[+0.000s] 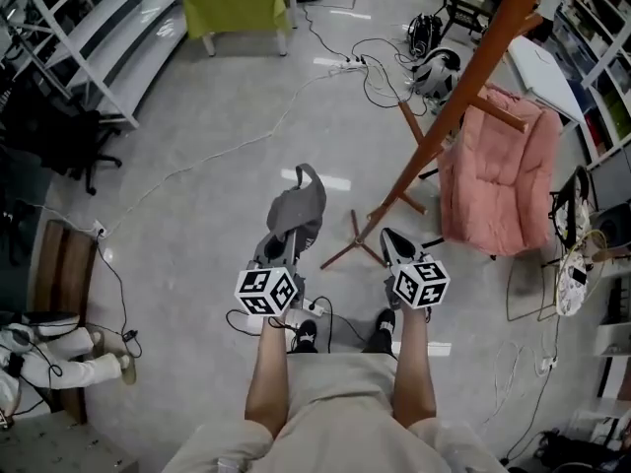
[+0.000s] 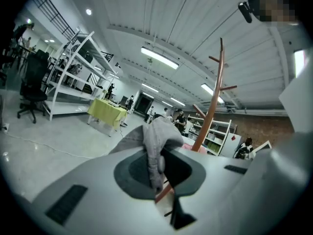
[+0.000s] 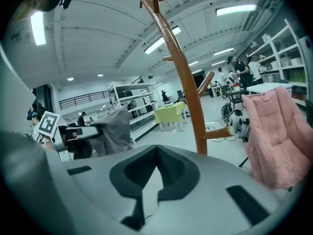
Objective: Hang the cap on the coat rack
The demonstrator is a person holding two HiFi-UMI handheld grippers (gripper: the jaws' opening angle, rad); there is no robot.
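A grey cap point(image 1: 297, 208) hangs pinched in my left gripper point(image 1: 285, 236), low in front of me over the floor. In the left gripper view the cap's cloth point(image 2: 157, 140) is clamped between the shut jaws of the left gripper point(image 2: 157, 182). The wooden coat rack point(image 1: 463, 92) leans across the right of the head view, its feet just beyond both grippers. It also shows ahead as the rack point(image 2: 213, 102) and the rack point(image 3: 184, 80). My right gripper point(image 1: 388, 236) is shut and empty beside the left one; the right gripper point(image 3: 156, 155) points at the pole.
A pink padded coat point(image 1: 498, 177) hangs on the rack's right side, the coat point(image 3: 277, 131) close to my right gripper. Cables and a power strip point(image 1: 352, 63) cross the floor. A green table point(image 1: 243, 2), white shelving point(image 1: 118, 42) and a black chair point(image 1: 59, 131) stand further off.
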